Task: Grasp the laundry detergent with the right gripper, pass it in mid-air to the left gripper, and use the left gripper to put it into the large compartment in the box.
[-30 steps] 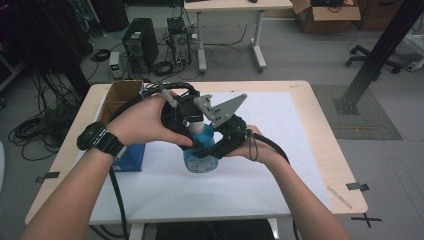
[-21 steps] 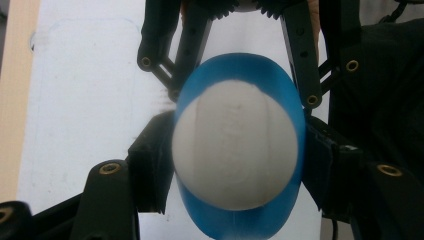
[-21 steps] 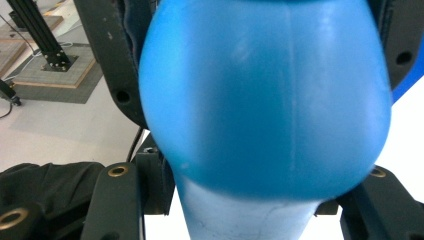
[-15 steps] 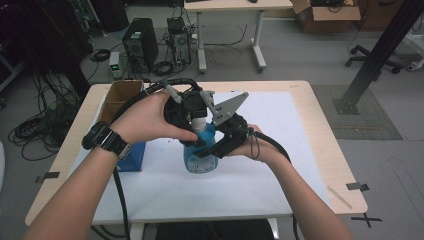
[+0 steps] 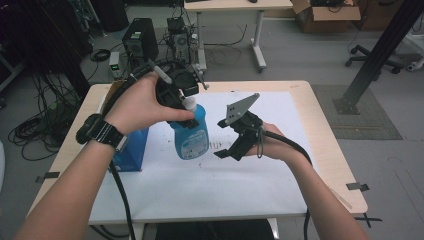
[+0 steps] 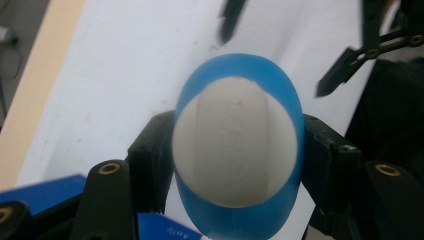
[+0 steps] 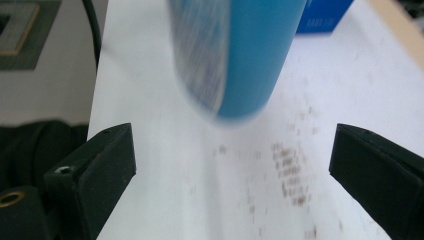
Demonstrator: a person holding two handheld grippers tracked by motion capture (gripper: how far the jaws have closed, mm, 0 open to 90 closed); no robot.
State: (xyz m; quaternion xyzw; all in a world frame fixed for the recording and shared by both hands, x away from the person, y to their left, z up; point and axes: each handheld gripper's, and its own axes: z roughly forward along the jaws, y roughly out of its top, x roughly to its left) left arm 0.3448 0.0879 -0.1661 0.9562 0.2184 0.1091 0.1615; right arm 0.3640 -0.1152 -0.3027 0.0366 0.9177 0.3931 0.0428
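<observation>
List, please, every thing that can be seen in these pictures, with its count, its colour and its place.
Bottle: one, blue with a white cap, lifted above the sheet, held at its top.
Box: one, blue, on the table's left side.
Sheet: one, white with dark specks, covering the table.
Table: one, light wood.
Left gripper: one, black, shut on the bottle.
Right gripper: one, black, jaws just opened, right of the bottle, apart from it.

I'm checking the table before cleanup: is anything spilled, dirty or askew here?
Yes. Dark specks dirty the white sheet near its middle, just under the blue bottle, most clearly in the right gripper view. The bottle itself hangs off the sheet, gripped below its white cap by the left hand-held gripper. No liquid spill visible.
</observation>
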